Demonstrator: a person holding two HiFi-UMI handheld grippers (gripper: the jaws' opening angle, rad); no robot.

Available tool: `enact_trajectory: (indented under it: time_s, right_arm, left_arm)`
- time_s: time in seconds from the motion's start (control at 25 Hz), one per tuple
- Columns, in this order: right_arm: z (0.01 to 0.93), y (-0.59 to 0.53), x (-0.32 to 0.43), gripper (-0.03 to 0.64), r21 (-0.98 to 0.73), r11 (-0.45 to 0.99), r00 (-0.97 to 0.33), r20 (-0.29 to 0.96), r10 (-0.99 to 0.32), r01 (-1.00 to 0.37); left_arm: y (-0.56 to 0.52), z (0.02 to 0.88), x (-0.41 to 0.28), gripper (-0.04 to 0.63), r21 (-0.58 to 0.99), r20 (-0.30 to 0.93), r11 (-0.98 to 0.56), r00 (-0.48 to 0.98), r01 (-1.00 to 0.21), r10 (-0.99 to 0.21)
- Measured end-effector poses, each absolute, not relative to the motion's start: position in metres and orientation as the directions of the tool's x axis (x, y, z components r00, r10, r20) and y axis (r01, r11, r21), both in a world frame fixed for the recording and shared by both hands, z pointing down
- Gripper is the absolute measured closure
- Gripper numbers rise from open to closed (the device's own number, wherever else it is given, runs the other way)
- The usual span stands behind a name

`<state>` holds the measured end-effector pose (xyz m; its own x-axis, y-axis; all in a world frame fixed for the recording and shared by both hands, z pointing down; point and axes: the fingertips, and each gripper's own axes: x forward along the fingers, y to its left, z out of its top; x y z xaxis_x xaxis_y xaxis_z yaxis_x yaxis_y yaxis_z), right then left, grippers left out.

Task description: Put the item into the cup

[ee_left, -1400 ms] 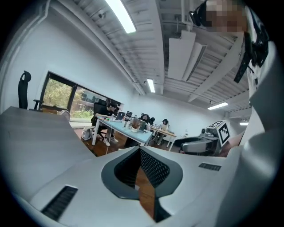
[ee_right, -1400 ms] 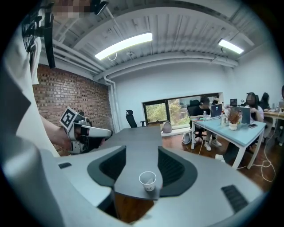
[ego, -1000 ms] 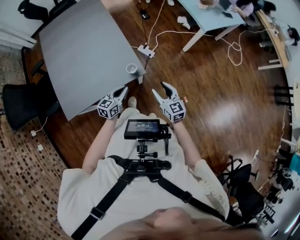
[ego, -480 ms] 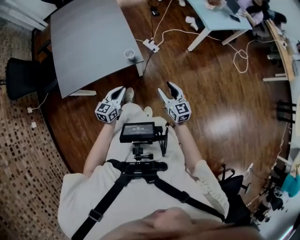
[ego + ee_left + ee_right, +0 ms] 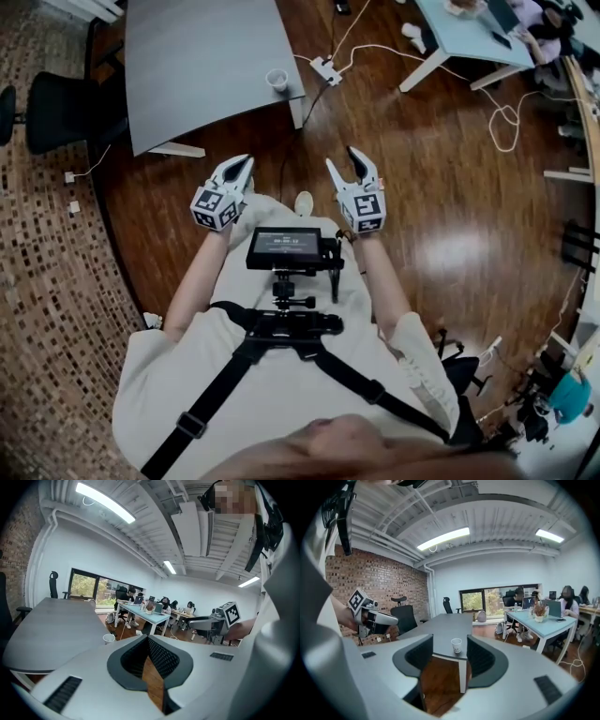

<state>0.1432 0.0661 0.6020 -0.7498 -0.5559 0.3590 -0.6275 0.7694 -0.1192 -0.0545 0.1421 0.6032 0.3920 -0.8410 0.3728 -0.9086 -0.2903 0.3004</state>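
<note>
Saw a grey table [image 5: 197,56] standing on the wood floor [image 5: 441,187], with one white paper cup [image 5: 277,80] upright near its corner. Also spotted a power strip [image 5: 327,69] lying on that floor just beside it.

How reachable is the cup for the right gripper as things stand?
Probably not yet: the cup stands on the table corner, well ahead of the right gripper, with floor between. Nothing blocks it; the person likely needs to step closer.

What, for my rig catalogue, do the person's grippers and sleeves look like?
The left gripper and right gripper are white, with tapering jaws lined in black ribbed pads; each carries a white cube with black square markers. Short cream sleeves.
</note>
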Motion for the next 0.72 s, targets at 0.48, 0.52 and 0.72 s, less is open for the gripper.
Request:
enact_trajectory:
  time_s: [0.48,0.52,0.72]
  right_arm:
    - [0.608,0.086,0.091,0.379,-0.124,0.787,-0.766,0.363,-0.531,-0.605]
    - [0.605,0.087,0.085,0.379,-0.127,0.799,-0.780,0.353,-0.516,-0.587]
    - [0.608,0.094,0.074,0.379,-0.129,0.839,-0.815,0.354,-0.459,-0.529]
  left_arm:
    - [0.136,0.631,-0.070,0.594,0.376,0.355,-0.265,0.402,-0.888,-0.844]
    - [0.135,0.631,-0.070,0.594,0.377,0.355,-0.264,0.402,-0.888,-0.844]
    - [0.137,0.630,-0.065,0.594,0.383,0.360,-0.264,0.406,-0.886,-0.840]
